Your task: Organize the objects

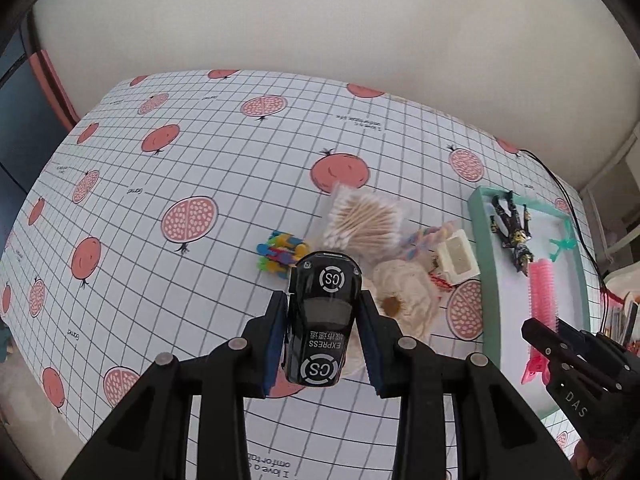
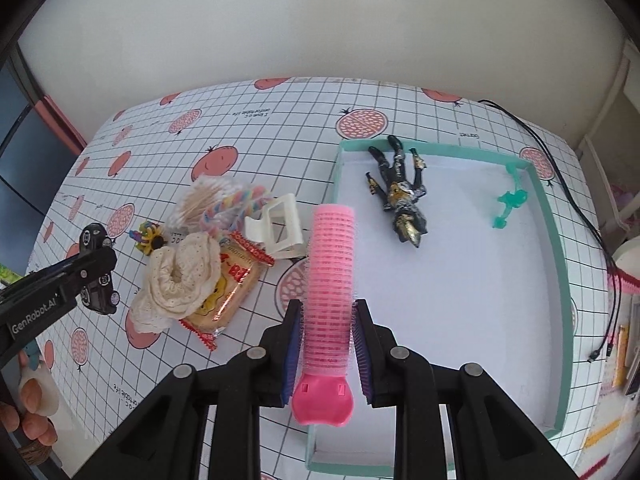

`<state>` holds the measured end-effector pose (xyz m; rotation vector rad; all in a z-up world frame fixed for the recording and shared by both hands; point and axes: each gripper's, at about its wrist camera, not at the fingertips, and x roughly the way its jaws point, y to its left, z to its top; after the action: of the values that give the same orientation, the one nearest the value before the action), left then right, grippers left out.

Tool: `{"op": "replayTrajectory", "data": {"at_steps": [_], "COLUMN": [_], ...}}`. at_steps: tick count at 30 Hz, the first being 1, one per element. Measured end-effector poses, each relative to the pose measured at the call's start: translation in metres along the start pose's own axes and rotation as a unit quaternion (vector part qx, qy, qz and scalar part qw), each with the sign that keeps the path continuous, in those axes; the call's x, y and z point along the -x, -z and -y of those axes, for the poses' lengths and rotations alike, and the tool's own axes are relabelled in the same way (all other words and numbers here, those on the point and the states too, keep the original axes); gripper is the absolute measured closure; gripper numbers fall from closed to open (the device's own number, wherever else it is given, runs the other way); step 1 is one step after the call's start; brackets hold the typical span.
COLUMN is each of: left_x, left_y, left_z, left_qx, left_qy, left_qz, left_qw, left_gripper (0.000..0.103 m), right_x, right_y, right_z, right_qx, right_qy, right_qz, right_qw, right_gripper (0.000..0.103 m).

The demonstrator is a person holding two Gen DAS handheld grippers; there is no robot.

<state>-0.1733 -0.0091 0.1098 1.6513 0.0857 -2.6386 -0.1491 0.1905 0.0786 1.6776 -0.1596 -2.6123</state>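
Your right tongs [image 2: 326, 344] clamp the curler [image 2: 329, 280]; left tongs [image 1: 323, 336] clamp the car [image 1: 322, 320]. Lower the curler inside the tray [image 2: 558, 240], clear of the figure [image 2: 400, 196].

The left claw [image 1: 323, 322] sits at lower centre of its view, fingers clamped on something. The right claw [image 2: 326, 344] likewise grips at lower centre. A hand [image 2: 34, 408] shows lower left.

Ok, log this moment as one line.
left gripper: shut on toy car | right gripper: shut on pink hair roller | tray: figure, green toy
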Motion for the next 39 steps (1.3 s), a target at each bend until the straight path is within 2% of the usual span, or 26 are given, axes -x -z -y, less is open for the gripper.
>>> {"op": "replayTrajectory", "data": {"at_steps": [15, 21, 28, 39], "left_x": [-0.004, -0.012, -0.033, -0.064], "left_y": [0.011, 0.015, 0.021, 0.029], "left_z": [0.131, 0.169, 0.184, 0.189], "left_qx": [-0.077, -0.1, -0.11, -0.111], "left_qy": [0.081, 0.095, 0.097, 0.093], "left_qz": [-0.003, -0.007, -0.021, -0.049], "left_qw": [0.9937, 0.9903, 0.9889, 0.9883], "left_gripper": [0.067, 0.067, 0.067, 0.067], "right_x": [0.02, 0.023, 0.01, -0.021], "right_y": [0.011, 0.012, 0.008, -0.002], "right_z": [0.123, 0.152, 0.165, 0.163], "right_qx": [-0.092, -0.113, -0.119, -0.1], "right_qy": [0.044, 0.049, 0.055, 0.072], "right_qz": [0.02, 0.037, 0.046, 0.048], "right_qw": [0.995, 0.992, 0.99, 0.991], "right_gripper": [0.077, 0.077, 0.077, 0.077]}}
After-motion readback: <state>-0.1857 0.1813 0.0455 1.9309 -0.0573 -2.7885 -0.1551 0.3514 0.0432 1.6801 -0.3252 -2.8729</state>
